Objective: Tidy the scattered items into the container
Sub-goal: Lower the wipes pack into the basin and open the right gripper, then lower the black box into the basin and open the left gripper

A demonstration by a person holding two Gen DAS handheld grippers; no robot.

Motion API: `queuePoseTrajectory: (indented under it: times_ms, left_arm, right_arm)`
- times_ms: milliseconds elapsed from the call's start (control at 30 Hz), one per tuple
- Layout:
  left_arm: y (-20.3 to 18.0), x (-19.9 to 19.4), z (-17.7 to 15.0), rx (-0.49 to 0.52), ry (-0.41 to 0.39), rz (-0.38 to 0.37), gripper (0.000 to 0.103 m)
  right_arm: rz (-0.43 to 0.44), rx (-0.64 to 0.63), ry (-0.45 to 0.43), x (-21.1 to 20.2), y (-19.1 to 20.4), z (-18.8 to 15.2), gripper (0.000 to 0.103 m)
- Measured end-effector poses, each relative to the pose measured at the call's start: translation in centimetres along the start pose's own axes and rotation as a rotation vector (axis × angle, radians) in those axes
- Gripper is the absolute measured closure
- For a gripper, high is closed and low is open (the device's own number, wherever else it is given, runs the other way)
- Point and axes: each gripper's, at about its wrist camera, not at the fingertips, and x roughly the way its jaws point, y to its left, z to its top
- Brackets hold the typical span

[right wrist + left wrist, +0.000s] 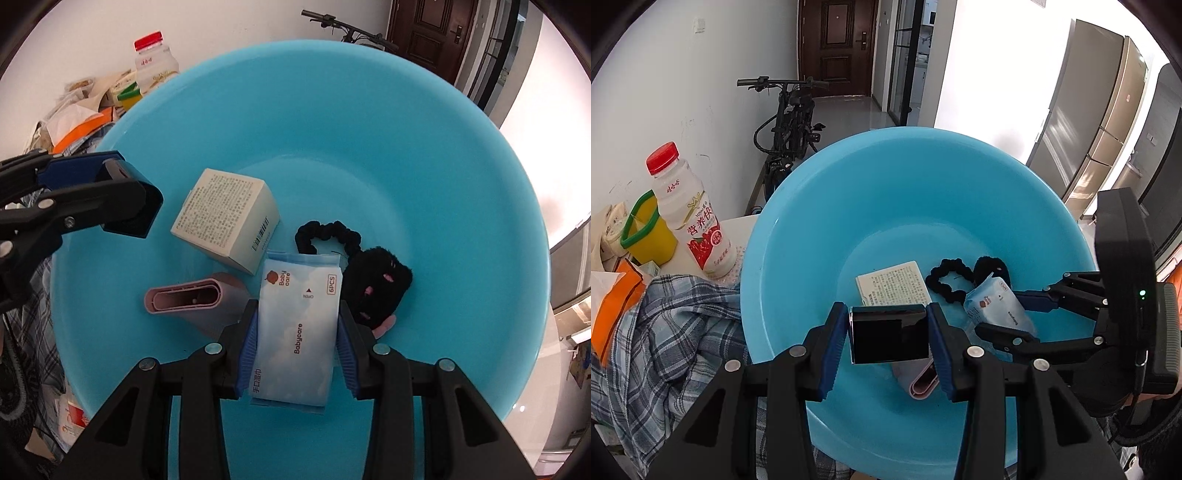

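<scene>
The left gripper (889, 334) is pinching a glossy black rectangular box (889, 334) between its blue-padded fingers (837, 345), one pad pressing on each side, and it is tilting steeply down over the near part of the big round sky-blue plastic basin (849, 192). The box is hanging clear above the basin floor, over a pink oval-mouthed plastic case (923, 384) lying below it.

The right gripper (295, 343) is clamping a pale blue soft pack of wet wipes (295, 325) by its long edges, fingers (347, 354) pressing in from both sides, and it is pointing steeply down into the basin as well. The pack's far end is reaching towards the items on the floor; whether it is touching them I cannot tell. In the left wrist view this gripper is coming in from the right, with its black body standing above the rim.

Inside the basin are lying a cream cardboard box printed with small text (225, 218), a black fabric scrunchie (328, 232), a black fuzzy pouch with pink spots (376, 288) and the pink case.

Beside the basin are a red-capped white drink bottle (690, 214) and a blue-grey plaid cloth (676, 332).
</scene>
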Motion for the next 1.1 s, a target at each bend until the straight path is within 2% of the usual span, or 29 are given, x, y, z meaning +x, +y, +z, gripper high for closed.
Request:
queuePoseTrajectory:
  times_ms: [133, 400, 467, 500, 533, 633, 900, 1000, 1100]
  left_arm:
    - [0.1, 0.0, -0.1, 0.0, 0.0, 0.0, 0.057]
    - [0.3, -0.3, -0.3, 0.002, 0.004, 0.008, 0.057]
    - [0.2, -0.4, -0.4, 0.005, 0.005, 0.01, 0.057]
    - [0.2, -0.4, -0.4, 0.004, 0.006, 0.011, 0.057]
    - [0.2, -0.5, -0.4, 0.004, 0.005, 0.011, 0.057]
    - [0.1, -0.7, -0.4, 0.005, 0.003, 0.018, 0.057]
    - [-0.6, -1.2, -0.6, 0.018, 0.004, 0.018, 0.057]
    - [-1.2, -1.3, -0.6, 0.028, 0.006, 0.014, 0.057]
    - [-1.9, -1.4, -0.6, 0.04, 0.006, 0.013, 0.057]
  right_arm:
    - [-0.006, -0.029, 0.033, 0.4, 0.2, 0.1, 0.065]
    - [0.022, -0.01, 0.037, 0.2, -0.3, -0.3, 0.065]
    - [0.018, -0.008, 0.03, 0.0, -0.5, -0.4, 0.064]
    - [0.016, -0.007, 0.027, -0.2, -0.6, -0.4, 0.06]
    - [0.016, -0.004, 0.021, -0.4, -0.7, -0.5, 0.054]
    - [0.014, -0.005, -0.009, -1.7, -0.9, -0.6, 0.045]
    - [0.008, 0.015, -0.108, -5.9, -1.4, -0.7, 0.04]
    - [-0.02, 0.021, -0.15, -7.6, -1.9, -0.9, 0.04]
    - [-0.062, 0.015, -0.186, -8.6, -1.8, -0.7, 0.035]
